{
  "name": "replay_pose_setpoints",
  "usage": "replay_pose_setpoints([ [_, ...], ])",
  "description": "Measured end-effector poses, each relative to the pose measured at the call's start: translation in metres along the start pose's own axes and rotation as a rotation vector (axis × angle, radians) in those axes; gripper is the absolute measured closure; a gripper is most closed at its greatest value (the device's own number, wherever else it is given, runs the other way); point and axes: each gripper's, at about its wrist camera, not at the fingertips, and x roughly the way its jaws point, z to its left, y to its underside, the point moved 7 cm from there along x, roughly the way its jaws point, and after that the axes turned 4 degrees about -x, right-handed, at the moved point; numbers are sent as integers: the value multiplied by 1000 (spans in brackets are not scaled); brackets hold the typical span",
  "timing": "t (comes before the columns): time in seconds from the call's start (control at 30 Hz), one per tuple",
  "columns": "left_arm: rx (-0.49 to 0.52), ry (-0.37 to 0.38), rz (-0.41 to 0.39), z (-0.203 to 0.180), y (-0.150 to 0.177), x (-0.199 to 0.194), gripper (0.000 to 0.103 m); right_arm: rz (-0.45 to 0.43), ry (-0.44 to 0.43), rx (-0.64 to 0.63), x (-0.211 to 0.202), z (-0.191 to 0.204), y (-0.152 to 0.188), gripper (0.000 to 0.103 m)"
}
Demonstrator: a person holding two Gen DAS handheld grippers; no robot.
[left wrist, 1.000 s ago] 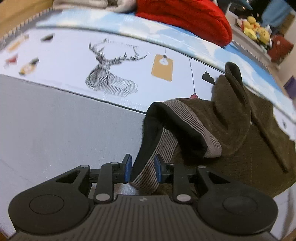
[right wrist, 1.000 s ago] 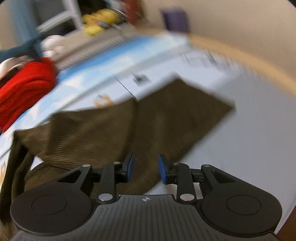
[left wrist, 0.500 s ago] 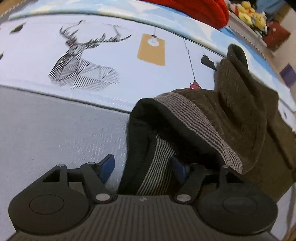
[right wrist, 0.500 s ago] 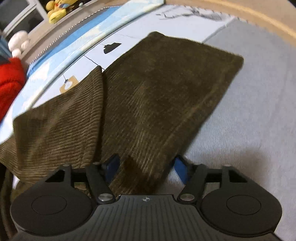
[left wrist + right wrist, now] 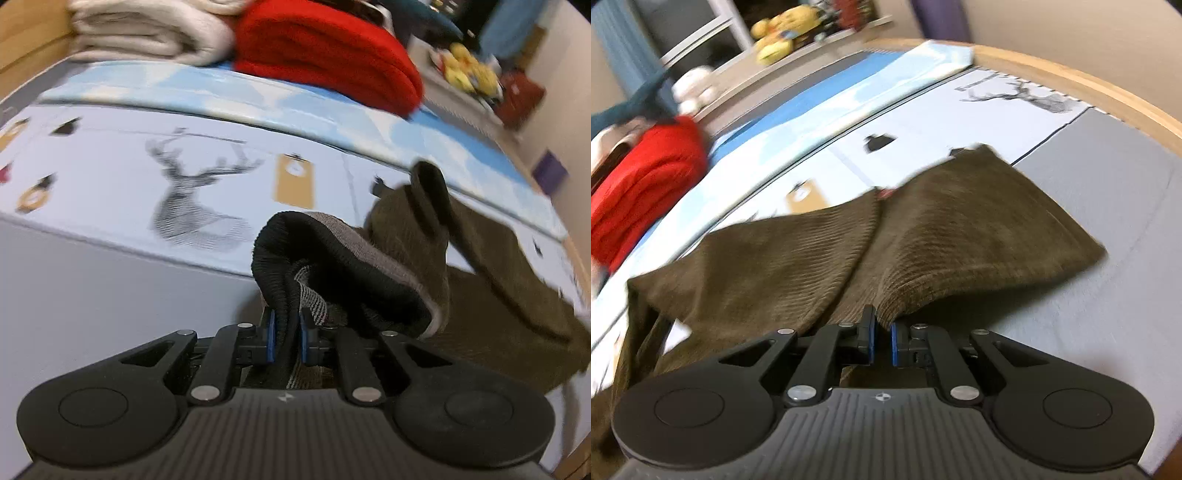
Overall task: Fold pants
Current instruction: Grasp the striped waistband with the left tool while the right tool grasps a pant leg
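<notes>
The brown corduroy pants [image 5: 953, 236] lie spread on the grey-and-printed mat [image 5: 1108, 206]. The left gripper [image 5: 285, 338] is closing its blue pads on the black-lined waistband [image 5: 280, 280], which seems lifted, though blur hides the gap. The right gripper [image 5: 882, 341] pinches the edge of a leg. A red blanket [image 5: 332, 48] is folded beyond.

Soft, even indoor light; fisheye bending at the edges, motion blur smearing the background.
</notes>
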Motion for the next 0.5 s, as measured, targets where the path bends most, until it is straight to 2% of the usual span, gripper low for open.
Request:
replay_pose_setpoints([
  [0.03, -7, -16, 4, 10, 4, -9, 90, 42, -3, -40, -5, 1, 9, 96],
  [0.1, 9, -74, 39, 29, 17, -20, 90, 197, -22, -83, -5, -3, 37, 96],
  [0.17, 6, -148, 131, 53, 37, -19, 90, 397, -86, -127, -3, -9, 74, 94],
  [0.23, -4, -196, 268, 73, 58, -7, 90, 508, -128, -168, -4, -12, 97, 93],
  [0.27, 10, -220, 317, 81, 66, -1, 90, 527, -148, -182, -6, -14, 101, 92],
  [0.3, 31, -249, 332, 87, 66, 2, 90, 521, -169, -173, -9, -17, 100, 91],
  [0.33, 30, -261, 325, 90, 65, 2, 83, 508, -191, -135, -12, -23, 95, 85],
  [0.37, 3, -255, 318, 94, 62, 1, 70, 482, -203, -61, -15, -34, 87, 75],
  [0.43, -68, -233, 295, 99, 54, -2, 58, 409, -164, 65, -22, -63, 68, 71],
  [0.5, -94, -222, 277, 95, 49, -4, 56, 355, -116, 227, -27, -100, 55, 71],
])
